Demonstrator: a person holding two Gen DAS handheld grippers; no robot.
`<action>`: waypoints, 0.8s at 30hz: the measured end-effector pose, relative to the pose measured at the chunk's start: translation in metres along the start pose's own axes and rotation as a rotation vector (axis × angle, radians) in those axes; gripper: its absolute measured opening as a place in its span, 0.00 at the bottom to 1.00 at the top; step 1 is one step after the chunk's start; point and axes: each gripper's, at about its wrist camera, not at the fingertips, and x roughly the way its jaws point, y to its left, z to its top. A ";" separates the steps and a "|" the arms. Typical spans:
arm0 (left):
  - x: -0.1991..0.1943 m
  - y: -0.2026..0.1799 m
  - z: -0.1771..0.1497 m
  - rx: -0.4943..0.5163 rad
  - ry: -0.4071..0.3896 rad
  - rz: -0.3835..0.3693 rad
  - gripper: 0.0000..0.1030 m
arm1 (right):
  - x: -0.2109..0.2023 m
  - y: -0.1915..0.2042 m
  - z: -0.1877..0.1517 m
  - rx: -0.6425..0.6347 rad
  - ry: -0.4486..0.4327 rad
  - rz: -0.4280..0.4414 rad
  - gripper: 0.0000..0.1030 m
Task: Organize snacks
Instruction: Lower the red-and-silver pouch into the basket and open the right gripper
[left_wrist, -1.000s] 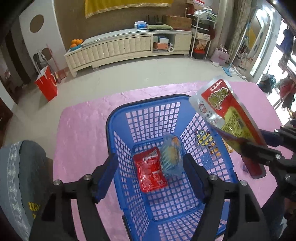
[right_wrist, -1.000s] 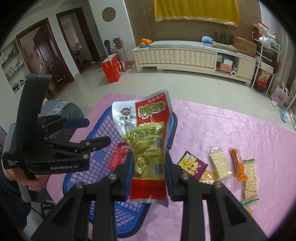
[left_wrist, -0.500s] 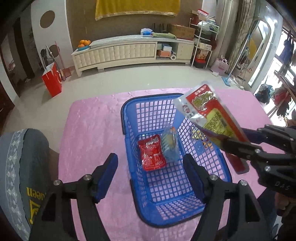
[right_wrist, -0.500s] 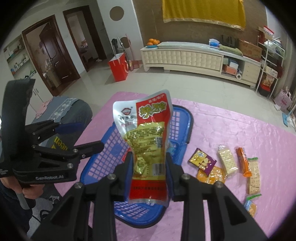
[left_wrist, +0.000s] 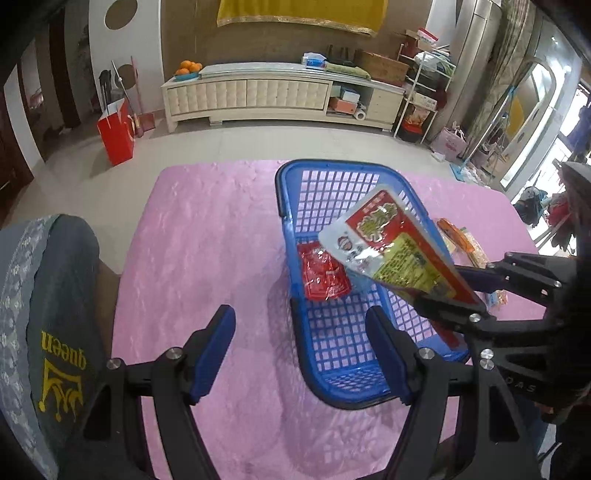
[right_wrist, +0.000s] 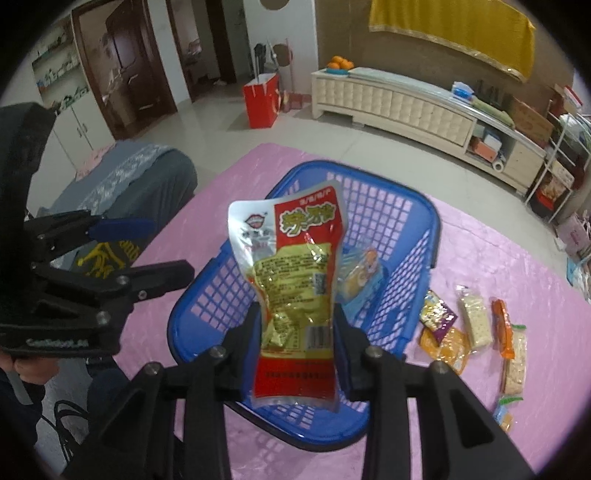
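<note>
A blue basket (right_wrist: 417, 236) sits on a pink tablecloth (left_wrist: 207, 236). The right gripper (right_wrist: 297, 332), angled down over the basket, has a red and yellow snack pouch (right_wrist: 295, 280) upright between its jaws, which are opening; the pads are at the pouch's edges.

Only the right view shows the loose snacks (right_wrist: 476, 325) on the cloth just right of the basket, and a pale blue packet (right_wrist: 360, 273) inside it. Only the left view shows a red packet (left_wrist: 321, 275) on the basket floor.

The left gripper (left_wrist: 301, 350) hangs wide and empty, tilted down at the basket's near left corner.
</note>
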 end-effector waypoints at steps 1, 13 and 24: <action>0.000 0.001 -0.002 0.000 0.002 -0.001 0.69 | 0.003 0.002 -0.001 -0.012 0.012 0.002 0.39; -0.008 -0.007 -0.018 0.021 0.013 -0.023 0.69 | 0.013 0.016 -0.022 -0.095 0.113 -0.021 0.77; -0.030 -0.057 -0.018 0.073 -0.019 -0.035 0.69 | -0.051 -0.011 -0.037 -0.044 0.001 -0.045 0.77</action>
